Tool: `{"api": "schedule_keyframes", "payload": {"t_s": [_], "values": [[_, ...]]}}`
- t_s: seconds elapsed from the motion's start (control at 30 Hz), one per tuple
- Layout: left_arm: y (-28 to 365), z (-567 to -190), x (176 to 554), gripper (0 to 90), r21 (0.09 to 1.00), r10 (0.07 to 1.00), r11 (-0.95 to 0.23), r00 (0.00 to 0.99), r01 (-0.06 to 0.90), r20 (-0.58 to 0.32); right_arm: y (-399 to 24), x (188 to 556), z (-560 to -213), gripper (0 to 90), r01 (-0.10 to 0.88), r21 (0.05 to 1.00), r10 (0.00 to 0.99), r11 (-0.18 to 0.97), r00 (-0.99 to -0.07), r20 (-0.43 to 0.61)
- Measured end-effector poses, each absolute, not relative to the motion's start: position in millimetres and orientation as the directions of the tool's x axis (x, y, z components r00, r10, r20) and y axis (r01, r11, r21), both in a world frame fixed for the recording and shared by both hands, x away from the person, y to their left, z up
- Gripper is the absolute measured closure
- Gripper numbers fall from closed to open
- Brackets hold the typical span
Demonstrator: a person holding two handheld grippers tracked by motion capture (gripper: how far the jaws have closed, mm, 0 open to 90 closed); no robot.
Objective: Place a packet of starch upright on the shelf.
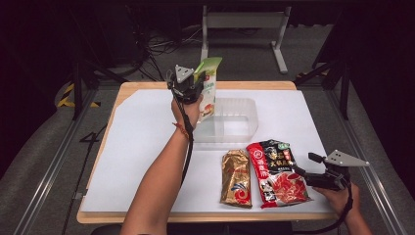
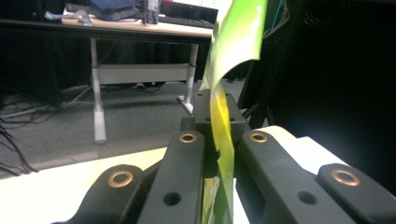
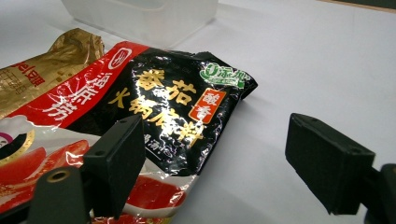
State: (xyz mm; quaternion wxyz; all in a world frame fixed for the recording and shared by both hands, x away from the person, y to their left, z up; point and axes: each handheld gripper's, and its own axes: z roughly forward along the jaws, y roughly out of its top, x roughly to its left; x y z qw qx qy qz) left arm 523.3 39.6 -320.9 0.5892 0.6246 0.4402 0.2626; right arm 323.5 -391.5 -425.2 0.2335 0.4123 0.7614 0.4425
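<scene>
My left gripper (image 1: pixel 195 84) is raised over the back of the table, shut on a green and white pouch (image 1: pixel 209 85) that hangs beside the clear plastic bin (image 1: pixel 244 128). In the left gripper view the pouch's thin green edge (image 2: pixel 223 140) is pinched between the two black jaws. A red and black sauce packet (image 1: pixel 277 171) lies flat near the front right, with a gold packet (image 1: pixel 236 177) to its left. My right gripper (image 1: pixel 304 165) rests low at the packet's right edge, open. In the right gripper view the packet (image 3: pixel 154 107) lies under the left fingertip (image 3: pixel 116 163).
A white sheet (image 1: pixel 137 147) covers the wooden table (image 1: pixel 132 87). Beyond the table's far edge are a grey floor, cables and a white table frame (image 1: pixel 242 27). Dark stands flank both sides.
</scene>
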Motion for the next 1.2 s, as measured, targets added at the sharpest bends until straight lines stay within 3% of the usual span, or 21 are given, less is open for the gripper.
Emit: {"api": "schedule_keyframes", "payload": {"t_s": [0.47,1.2], "values": [[40.8,-336.8,508.1,88.4,0.963,0.809,0.077,0.549,0.257,-0.211,-390.3,323.6,-425.4,20.7,0.419,0.865,0.83,0.276,-0.558,0.005],[72.6,-358.5,478.4,85.0,0.98,0.739,-0.042,0.666,0.194,-0.1,-386.1,324.6,-426.1,20.6,0.421,0.86,0.826,0.289,-0.563,-0.002]]}}
